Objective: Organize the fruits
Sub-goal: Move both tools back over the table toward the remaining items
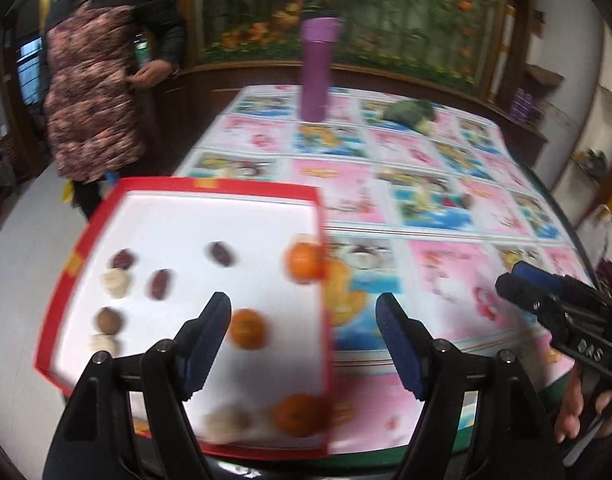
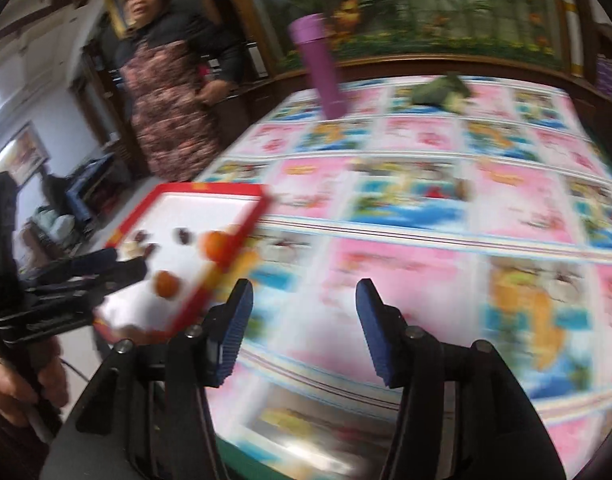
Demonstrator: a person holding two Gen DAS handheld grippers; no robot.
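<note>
Our left gripper (image 1: 303, 312) and right gripper (image 2: 303, 300) both have fingers apart and empty. The fruits lie in the red-rimmed tray (image 1: 326, 272) on the tabletop (image 1: 446, 264): three tangerines (image 1: 247, 328), dark dates (image 1: 158, 284) and pale round pieces. We judge the tangerines light, soft-skinned and prone to rolling, so we should pinch each gently across its middle.

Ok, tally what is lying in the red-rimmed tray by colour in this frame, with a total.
Left wrist view, inside the red-rimmed tray:
Orange fruits: 3
Dark red-brown pieces: 3
Pale cream pieces: 3
Round brown piece: 1
Total: 10
Blur makes the pale pieces hard to identify further.
</note>
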